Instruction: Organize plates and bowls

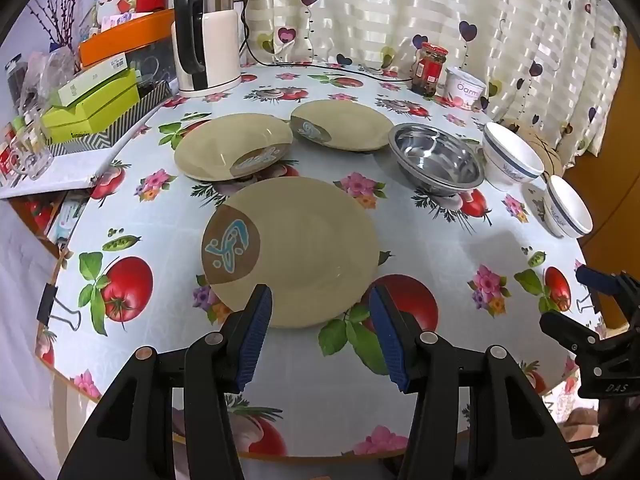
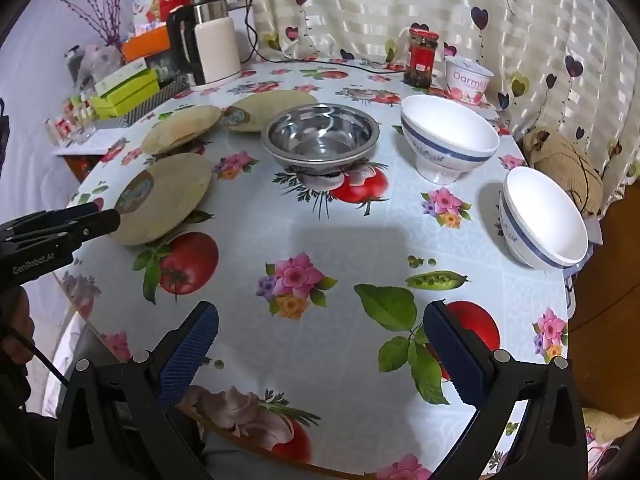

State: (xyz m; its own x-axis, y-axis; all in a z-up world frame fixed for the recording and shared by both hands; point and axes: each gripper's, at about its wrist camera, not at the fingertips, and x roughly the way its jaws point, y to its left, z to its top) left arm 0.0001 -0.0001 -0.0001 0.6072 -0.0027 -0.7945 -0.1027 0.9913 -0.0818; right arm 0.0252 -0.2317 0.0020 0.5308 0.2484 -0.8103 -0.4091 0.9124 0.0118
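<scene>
Pointing down toward a round table (image 1: 320,408) with a fruit-and-flower cloth, the left gripper (image 1: 320,312) had its jaws spread wide with nothing between the blue pads (image 1: 256,336); the nearest beige plate (image 1: 296,252) lay flat at 12 o'clock from it, its near rim just beyond the fingertips and not clasped. A second beige plate (image 1: 234,146) lay farther off at 11 o'clock, and a third beige plate (image 1: 342,124) at 12 o'clock beyond the first, its rim close beside that of the second. A steel bowl (image 1: 438,160) stood at 1 o'clock from the left gripper, with a large white bowl (image 1: 512,156) and a small white bowl (image 1: 568,212) at 2 o'clock near the table edge. The right gripper (image 2: 320,356) likewise stood fully open and empty over bare cloth; in its view the steel bowl lay at 12 o'clock, the large white bowl at 1 o'clock, the small white bowl at 2 o'clock, and the three plates between 10 and 11 o'clock, all well apart from its pads. A kettle (image 1: 208,40), a jar (image 1: 430,68) and a tub (image 1: 464,88) stood along the far edge.
</scene>
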